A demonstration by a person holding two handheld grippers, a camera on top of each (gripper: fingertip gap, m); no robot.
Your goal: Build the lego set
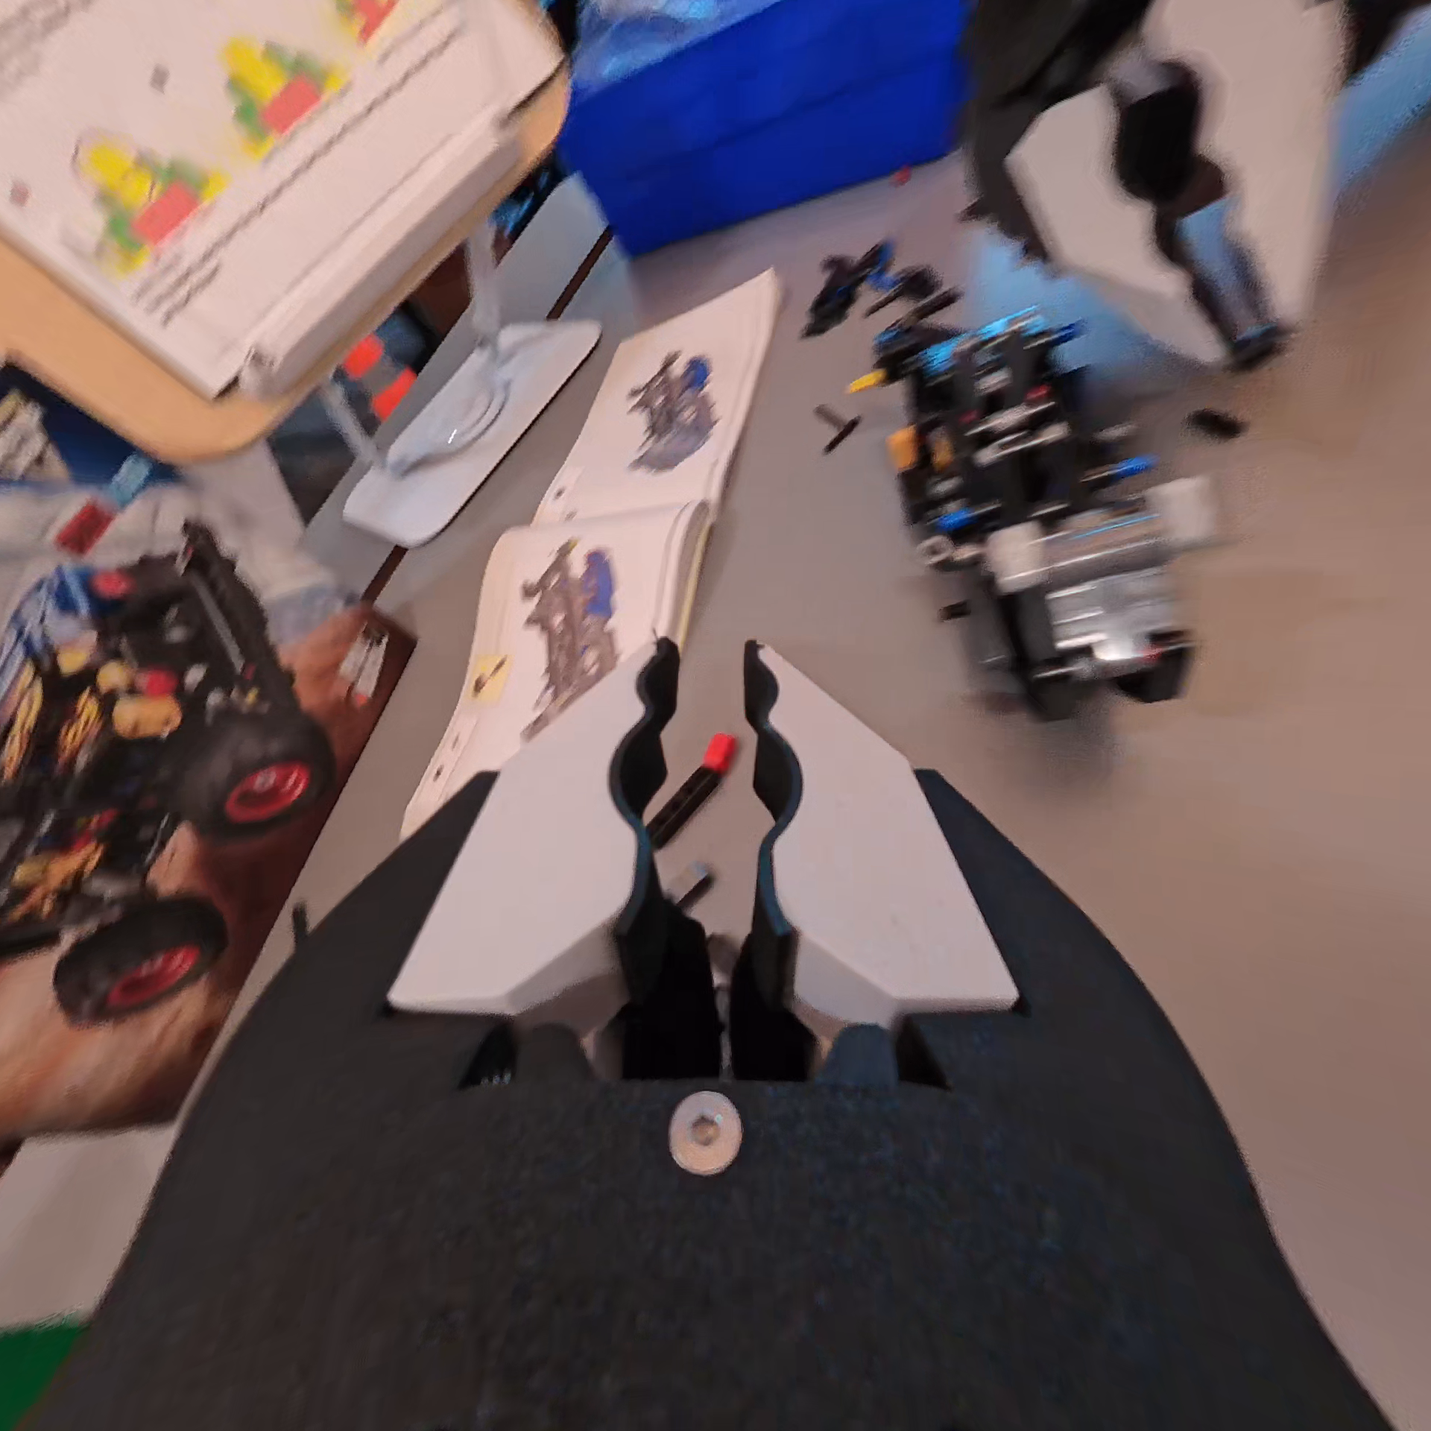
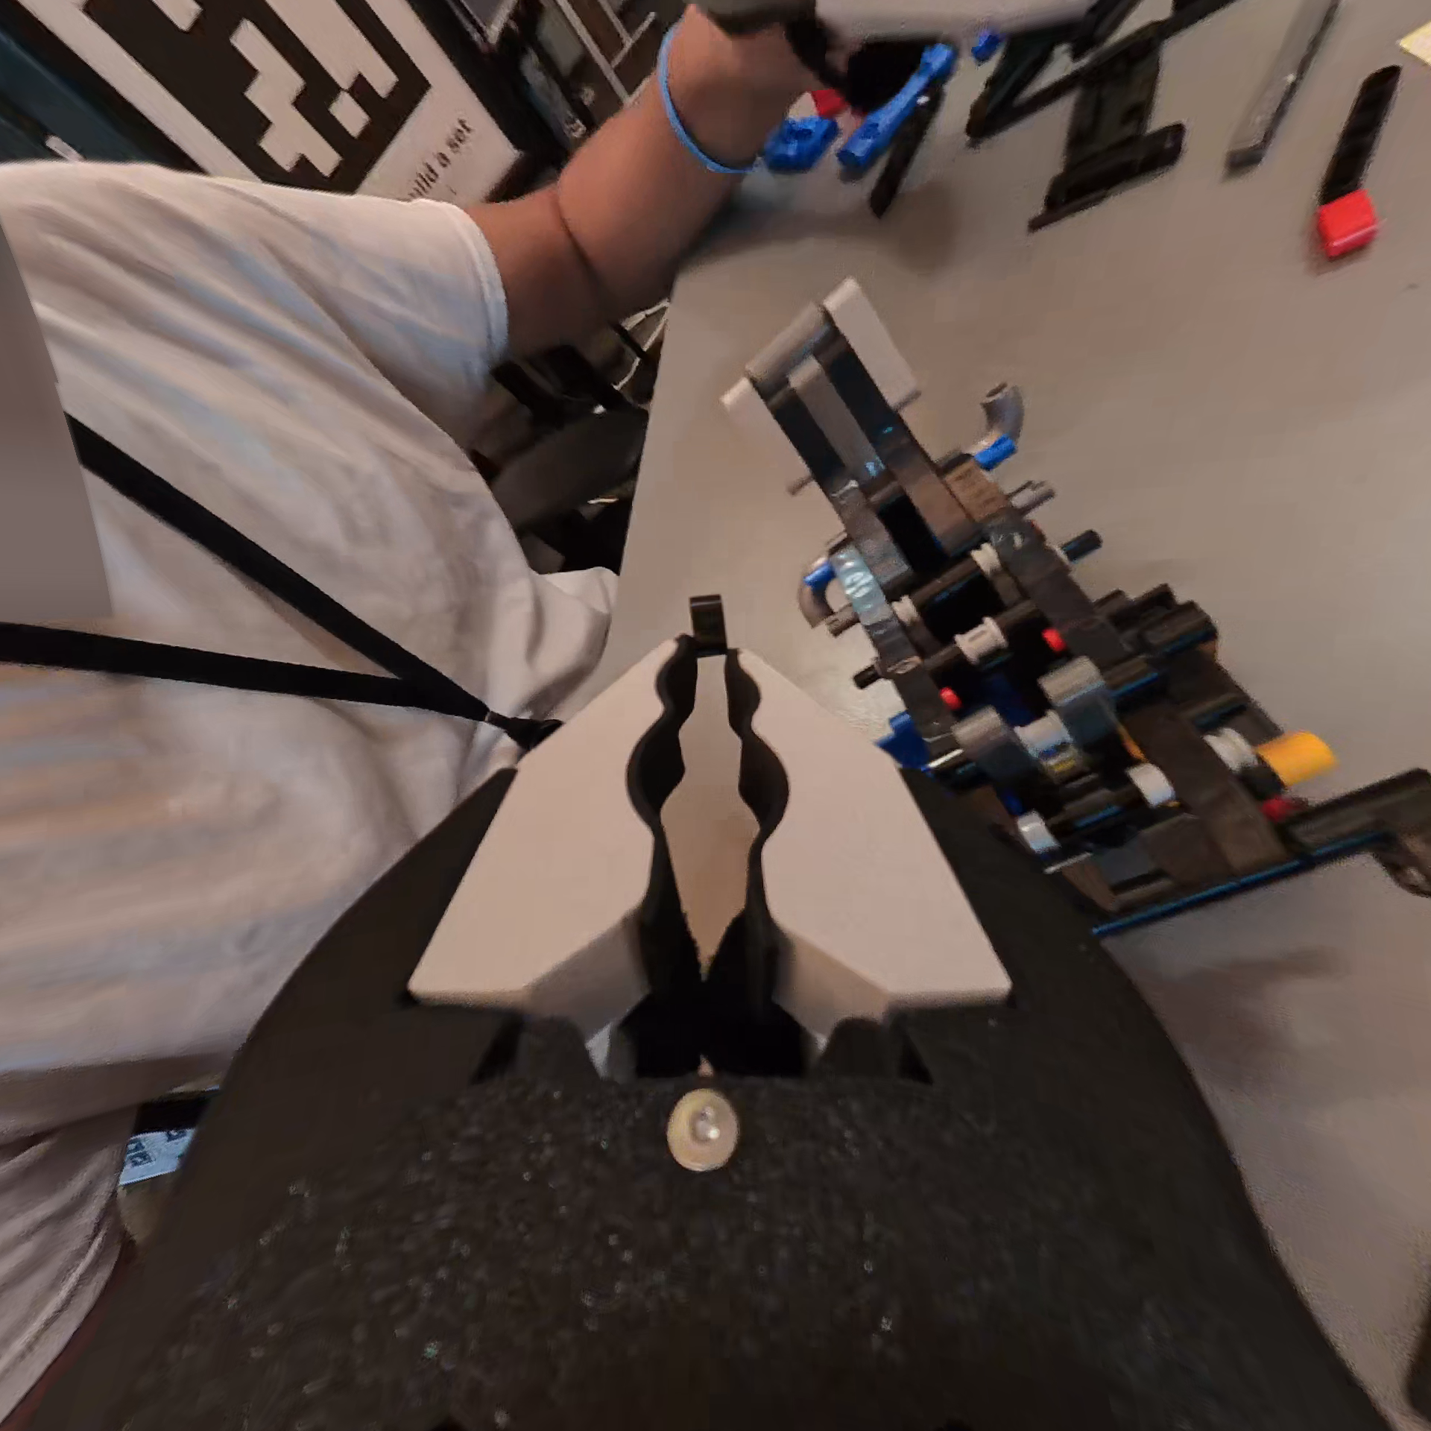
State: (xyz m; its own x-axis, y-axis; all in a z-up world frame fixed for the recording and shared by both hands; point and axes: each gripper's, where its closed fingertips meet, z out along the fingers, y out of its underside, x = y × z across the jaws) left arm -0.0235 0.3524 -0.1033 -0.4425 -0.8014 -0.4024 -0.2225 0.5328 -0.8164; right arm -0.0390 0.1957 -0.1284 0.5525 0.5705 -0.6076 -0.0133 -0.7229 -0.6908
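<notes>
On the grey table, the half-built lego model, mostly black with blue pins and grey parts, lies well ahead and to the right of the left gripper. That gripper hangs above the tabletop with its jaws parted and nothing between them; a black bar with a red end lies on the table below the gap. An open instruction booklet rests to the left of the model, and a scatter of small black and blue loose pieces sits beyond it, near a blue bin. The printed set box lies at the far left.

From the right wrist view, the right gripper pinches a small black piece at its fingertips, held up off the table and just left of the model. Motion blur softens the piece, so its exact shape is hard to judge; it looks like a short connector. A person's white shirt fills the left side, and the forearm reaches toward more loose blue parts at the top.
</notes>
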